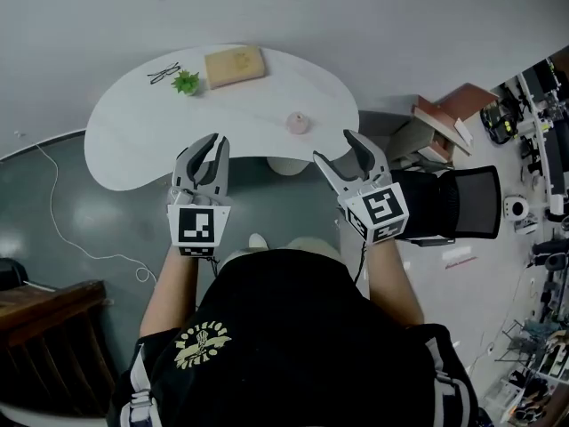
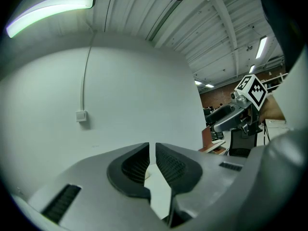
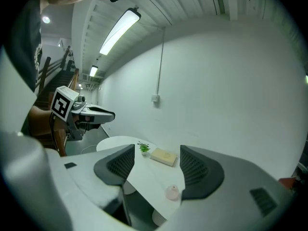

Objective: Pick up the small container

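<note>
While the small pink container (image 1: 298, 123) stands upright on the white tabletop (image 1: 133, 132), close to its near edge on your right side, neither gripper touches it. Your right gripper (image 1: 333, 147) is held in the air before that edge, near the container but apart from it. Its fingers (image 3: 199, 170) are spread wide with nothing between them. Your left gripper (image 1: 216, 142) is held at the same edge, further to the left, and its fingers (image 2: 132, 170) are almost together, with only a thin slit between them and nothing inside. Further back on the tabletop lie a flat tan box (image 1: 235, 65), a small green plant (image 1: 186, 82) and a pair of eyeglasses (image 1: 164, 73).
</note>
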### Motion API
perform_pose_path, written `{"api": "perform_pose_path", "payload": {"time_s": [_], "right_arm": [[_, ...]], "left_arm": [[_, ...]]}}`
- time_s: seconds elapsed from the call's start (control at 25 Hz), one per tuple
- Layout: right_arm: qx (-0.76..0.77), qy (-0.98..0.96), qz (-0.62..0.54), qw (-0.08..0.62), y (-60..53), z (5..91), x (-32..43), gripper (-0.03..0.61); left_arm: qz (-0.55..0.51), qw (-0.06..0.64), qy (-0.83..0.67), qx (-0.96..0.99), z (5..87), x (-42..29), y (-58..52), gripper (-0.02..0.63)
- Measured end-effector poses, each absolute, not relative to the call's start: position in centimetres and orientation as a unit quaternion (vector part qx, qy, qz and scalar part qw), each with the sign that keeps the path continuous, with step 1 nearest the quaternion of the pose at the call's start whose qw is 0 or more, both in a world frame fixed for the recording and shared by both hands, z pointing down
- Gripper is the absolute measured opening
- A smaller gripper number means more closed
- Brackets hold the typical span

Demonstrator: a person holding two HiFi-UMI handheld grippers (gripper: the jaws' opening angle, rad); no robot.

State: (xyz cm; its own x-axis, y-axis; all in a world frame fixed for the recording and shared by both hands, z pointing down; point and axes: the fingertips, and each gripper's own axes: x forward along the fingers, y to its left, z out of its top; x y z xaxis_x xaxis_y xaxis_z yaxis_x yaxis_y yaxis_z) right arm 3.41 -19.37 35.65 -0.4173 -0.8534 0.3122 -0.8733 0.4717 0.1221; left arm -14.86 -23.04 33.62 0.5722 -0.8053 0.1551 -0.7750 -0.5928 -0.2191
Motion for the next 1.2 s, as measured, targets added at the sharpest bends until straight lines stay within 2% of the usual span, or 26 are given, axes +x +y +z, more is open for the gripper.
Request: {"api": "perform_pose_path", "payload": {"time_s": [0.36, 0.8, 1.2], "right_arm": [[0.515, -0.838, 0.053, 0.172, -24.0, 38.7, 5.5, 0.284], [0.469, -0.857, 0.098, 0.188, -35.4, 45.4, 8.6, 0.284], [0.398, -0.88, 0.128, 0.223, -40.0, 55.4, 8.7, 0.282]], "left_arm": [[-0.141, 0.057, 0.422, -0.894, 36.3, -12.0, -28.0, 0.02], [-0.162, 0.049, 0.418, -0.893, 38.0, -7.5, -37.8, 0.02], [-0.2, 0.008, 0.41, -0.89, 44.3, -4.0, -43.7, 0.02]]}}
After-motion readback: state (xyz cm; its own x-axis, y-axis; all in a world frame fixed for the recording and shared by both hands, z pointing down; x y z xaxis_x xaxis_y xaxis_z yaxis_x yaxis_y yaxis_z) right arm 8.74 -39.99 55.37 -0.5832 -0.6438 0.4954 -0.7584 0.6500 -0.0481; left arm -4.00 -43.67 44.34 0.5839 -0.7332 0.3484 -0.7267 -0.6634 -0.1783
